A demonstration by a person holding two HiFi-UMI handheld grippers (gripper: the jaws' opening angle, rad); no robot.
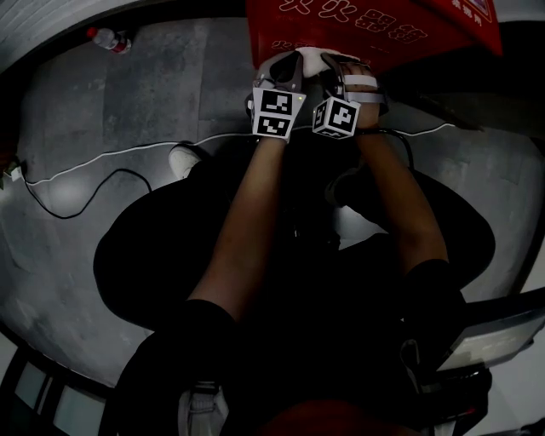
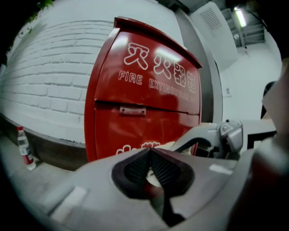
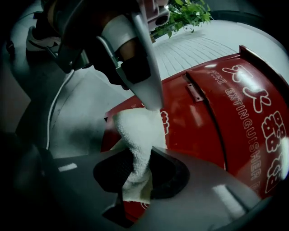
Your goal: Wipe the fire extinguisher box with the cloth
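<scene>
**Both tongs on one cloth, in front of the red box**

The head view looks down two bare forearms to the left gripper (image 1: 288, 65) and right gripper (image 1: 337, 63), side by side and almost touching, just short of the box (image 1: 375, 24). A white cloth (image 1: 313, 56) shows between their tips, against the box's lower front. This view does not show how the jaws stand. It does show a cable (image 1: 102, 156) running across the grey floor and a bottle (image 1: 109, 39) standing far off to the left.

The right gripper view settles its own state: the jaws are clamped on the cloth, which passes as a twisted strip between the dark pads and hangs out below them. Above the pads it widens and rises to the pointed tip of the left gripper, which meets its upper end. The box lies behind, red with white lettering, and a green plant (image 3: 185, 16) shows at the top.

The left gripper view shows its jaws together at the tips, with a pale sliver of cloth between the pads lower down. It alone shows the box upright and whole, with sloped lid and small hinge plate, standing against a white brick wall (image 2: 49, 76). The bottle stands on the floor beside the box, apart from it. Part of the right gripper shows at the right.
</scene>
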